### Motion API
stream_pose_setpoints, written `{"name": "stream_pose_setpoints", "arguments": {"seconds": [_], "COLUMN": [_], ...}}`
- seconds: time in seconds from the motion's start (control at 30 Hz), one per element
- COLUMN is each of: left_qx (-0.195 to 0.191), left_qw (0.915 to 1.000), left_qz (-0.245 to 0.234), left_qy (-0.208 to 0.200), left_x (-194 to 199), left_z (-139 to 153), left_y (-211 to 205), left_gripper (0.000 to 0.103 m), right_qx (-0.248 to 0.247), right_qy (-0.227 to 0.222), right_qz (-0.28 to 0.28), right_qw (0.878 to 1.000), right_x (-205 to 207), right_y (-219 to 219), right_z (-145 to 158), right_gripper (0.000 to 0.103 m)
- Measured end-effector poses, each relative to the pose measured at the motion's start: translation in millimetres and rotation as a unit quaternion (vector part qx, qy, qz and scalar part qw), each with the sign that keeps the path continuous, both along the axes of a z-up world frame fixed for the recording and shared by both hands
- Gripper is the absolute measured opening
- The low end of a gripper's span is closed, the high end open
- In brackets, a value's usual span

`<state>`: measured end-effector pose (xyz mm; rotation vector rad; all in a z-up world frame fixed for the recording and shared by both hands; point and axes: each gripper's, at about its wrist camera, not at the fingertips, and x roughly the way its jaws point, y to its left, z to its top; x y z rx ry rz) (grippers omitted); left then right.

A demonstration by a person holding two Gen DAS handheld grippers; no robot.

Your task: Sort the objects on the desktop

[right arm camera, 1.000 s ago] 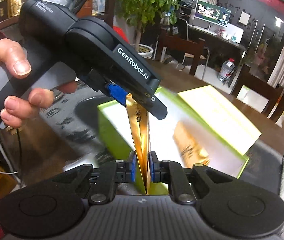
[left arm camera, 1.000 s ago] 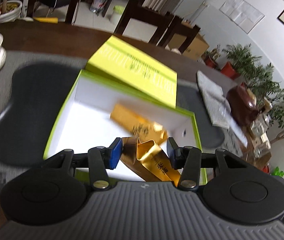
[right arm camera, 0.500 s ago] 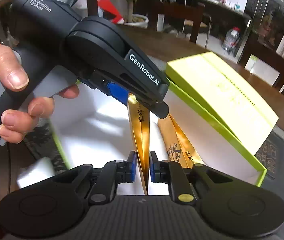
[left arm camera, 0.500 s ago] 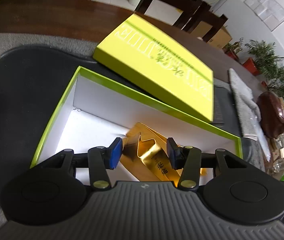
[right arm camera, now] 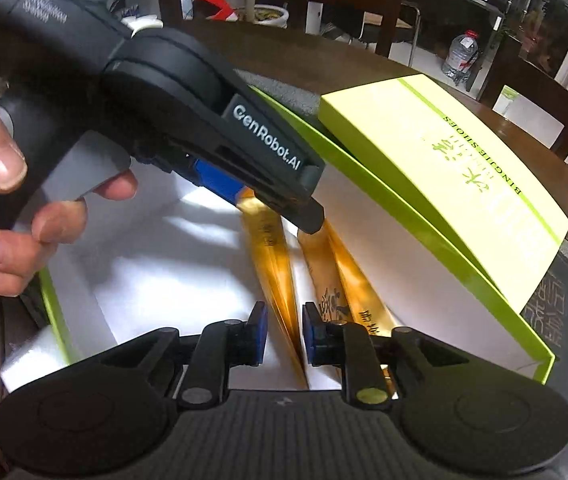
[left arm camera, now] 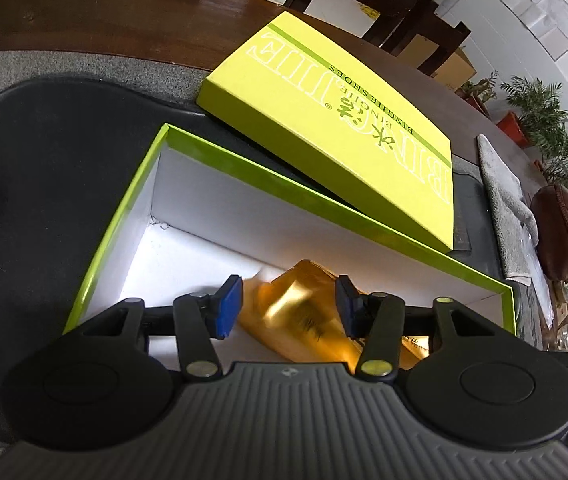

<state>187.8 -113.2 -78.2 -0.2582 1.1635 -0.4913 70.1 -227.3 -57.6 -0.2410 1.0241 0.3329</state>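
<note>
Both grippers are down inside the open lime-green cardboard shoebox [left arm camera: 131, 196], whose plain white lining catches the light, and the long gold foil packet [right arm camera: 273, 264] lies lengthwise between them on the box floor. The left gripper [left arm camera: 288, 306] has its blue-padded jaws spread wide, the glossy packet end blurred in the gap and touching neither pad as far as I can see. The right gripper [right arm camera: 284, 334] stands at a narrow gap, its pads just off either side of the packet's creased edge; it looks let go rather than pinched. A second gold foil packet [right arm camera: 340, 280] with dark printed characters lies just beside the first, nearly parallel. I take the step to be setting this packet down next to its twin, and doing it well means drawing both tools straight back and up, so the slick, crinkly foil is not snagged or dragged askew by the rubbery pads. The foil is thin and folds sharply, so it would dent under any sideways nudge. The flat yellow-green box lid [left arm camera: 336, 120], matte card with printed lettering, leans on the box's far wall. A person's hand [right arm camera: 7, 200] grips the left tool's handle.
</note>
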Motion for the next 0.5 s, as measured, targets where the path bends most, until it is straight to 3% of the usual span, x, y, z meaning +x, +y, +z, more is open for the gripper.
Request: {"name": "stream_pose_setpoints", "arguments": {"seconds": [0.13, 0.27, 0.33, 0.5], "left_qx": [0.002, -0.001, -0.009, -0.014], "left_qw": [0.9999, 0.9993, 0.9986, 0.9944], "left_qz": [-0.007, -0.014, -0.02, -0.039], "left_qy": [-0.015, -0.035, -0.049, -0.097], "left_x": [-9, -25, -36, -69], "left_z": [13, 32, 43, 69], "left_y": [1, 6, 10, 20], "left_gripper": [0.057, 0.057, 0.058, 0.064], "right_qx": [0.005, 0.01, 0.018, 0.028], "right_qy": [-0.022, -0.057, -0.075, -0.119], "right_qz": [-0.009, -0.02, -0.027, -0.039], "right_qw": [1.0, 0.998, 0.997, 0.992], "right_x": [-11, -30, -42, -81], "right_y": [-3, -6, -9, -9], "right_z": [14, 34, 44, 68], "right_gripper": [0.044, 0.055, 0.072, 0.085]}}
